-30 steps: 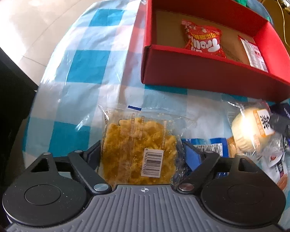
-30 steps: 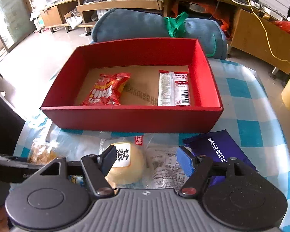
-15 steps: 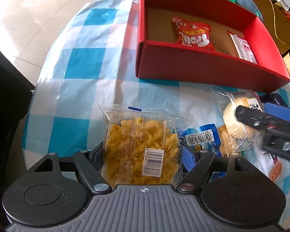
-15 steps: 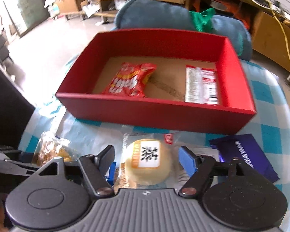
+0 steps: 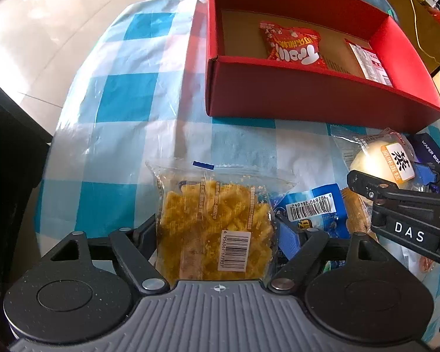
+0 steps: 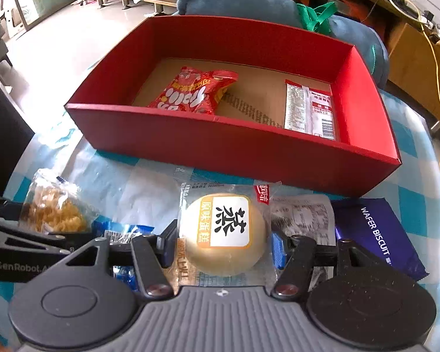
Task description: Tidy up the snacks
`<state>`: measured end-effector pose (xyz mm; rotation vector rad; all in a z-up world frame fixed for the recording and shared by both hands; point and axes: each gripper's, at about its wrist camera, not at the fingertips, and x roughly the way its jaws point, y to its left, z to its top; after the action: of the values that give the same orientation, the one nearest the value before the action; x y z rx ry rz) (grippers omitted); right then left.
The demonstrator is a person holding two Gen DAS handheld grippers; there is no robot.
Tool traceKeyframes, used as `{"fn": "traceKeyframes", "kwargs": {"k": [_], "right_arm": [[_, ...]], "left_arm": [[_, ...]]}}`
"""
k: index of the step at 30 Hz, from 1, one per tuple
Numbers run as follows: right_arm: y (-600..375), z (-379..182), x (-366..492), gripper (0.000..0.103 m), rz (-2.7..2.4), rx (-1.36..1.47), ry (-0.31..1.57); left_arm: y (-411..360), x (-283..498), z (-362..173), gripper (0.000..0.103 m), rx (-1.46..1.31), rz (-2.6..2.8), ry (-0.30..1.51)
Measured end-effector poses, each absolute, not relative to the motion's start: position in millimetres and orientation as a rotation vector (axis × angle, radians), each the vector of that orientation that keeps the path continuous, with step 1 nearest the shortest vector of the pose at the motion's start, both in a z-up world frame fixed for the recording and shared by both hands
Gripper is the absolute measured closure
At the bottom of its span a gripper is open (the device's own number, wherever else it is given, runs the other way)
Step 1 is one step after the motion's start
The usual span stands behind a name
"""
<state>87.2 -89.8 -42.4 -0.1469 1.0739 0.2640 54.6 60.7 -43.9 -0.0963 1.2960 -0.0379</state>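
My left gripper (image 5: 217, 234) is shut on a clear bag of yellow crisps (image 5: 214, 217), low over the tablecloth. My right gripper (image 6: 223, 243) has its fingers against both sides of a wrapped round steamed cake (image 6: 223, 231), which also shows in the left wrist view (image 5: 384, 161). The red box (image 6: 220, 143) stands behind both; in the left wrist view its near wall (image 5: 308, 94) faces me. Inside lie a red snack bag (image 6: 193, 91) and a white sachet (image 6: 308, 108).
A blue packet (image 5: 311, 208) lies between the two grippers. A dark blue wafer biscuit pack (image 6: 375, 234) and a clear wrapper (image 6: 302, 214) lie right of the cake. A blue-and-white checked cloth (image 5: 126, 94) covers the round table. A teal cushion (image 6: 249, 3) sits behind the box.
My right gripper has moved left, centred on the steamed cake and closed against it. My left gripper keeps hold of the crisps bag and has drawn back slightly from the box.
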Motion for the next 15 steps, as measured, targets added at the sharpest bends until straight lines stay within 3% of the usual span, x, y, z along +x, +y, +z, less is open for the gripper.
{"fn": "traceKeyframes", "kwargs": {"k": [15], "right_arm": [[-104,-17,57,0.049,0.237,-0.094,1.020]], "left_arm": [[57,42,-19,0.022,-0.106,-0.085,1.239]]}}
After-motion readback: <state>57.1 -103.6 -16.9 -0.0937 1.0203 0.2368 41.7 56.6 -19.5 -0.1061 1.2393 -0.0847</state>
